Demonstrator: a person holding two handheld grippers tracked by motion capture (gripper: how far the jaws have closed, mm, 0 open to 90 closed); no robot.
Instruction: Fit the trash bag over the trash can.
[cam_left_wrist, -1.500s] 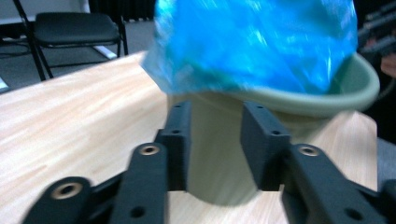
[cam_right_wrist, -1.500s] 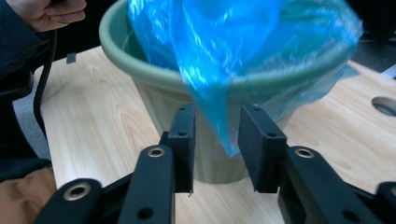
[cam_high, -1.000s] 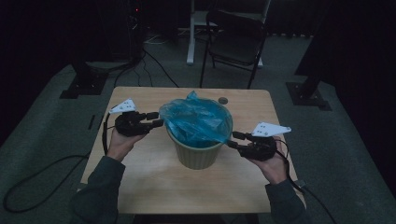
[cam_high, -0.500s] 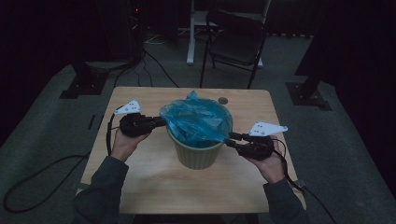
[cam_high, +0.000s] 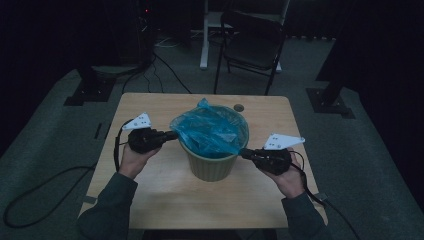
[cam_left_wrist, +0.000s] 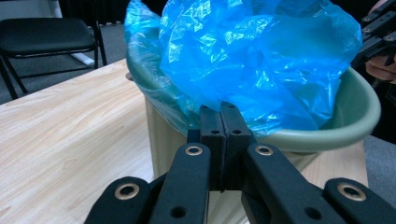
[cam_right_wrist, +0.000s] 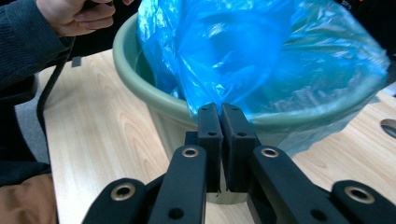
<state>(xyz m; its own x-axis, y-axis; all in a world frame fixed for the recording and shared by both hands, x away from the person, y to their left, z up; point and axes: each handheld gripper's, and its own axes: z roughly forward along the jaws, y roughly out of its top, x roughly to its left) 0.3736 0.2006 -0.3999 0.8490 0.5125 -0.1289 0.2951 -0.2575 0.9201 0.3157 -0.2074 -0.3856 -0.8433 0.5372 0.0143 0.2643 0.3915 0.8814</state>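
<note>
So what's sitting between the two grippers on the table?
In the high view, a green bin lined with a blue plastic bag stands between the left gripper and right gripper; each is shut on the bag's edge.

A pale green round plastic bin (cam_high: 210, 162) stands on the light wooden table (cam_high: 150, 195). A crinkly blue plastic bag (cam_high: 210, 131) sits in the bin and puffs up over its rim. The left claw (cam_high: 172, 135) is at the bag's edge on one side. The right claw (cam_high: 243, 153) is at the bag's edge on the other side. The bin is between the two claws. Both claws have just been closing, and their jaws look pinched on the blue plastic. Beyond the left claw, past the bin, a small dark round hole (cam_high: 239, 107) shows in the table. A black folding chair (cam_high: 252, 42) stands on the floor farther off.
</note>
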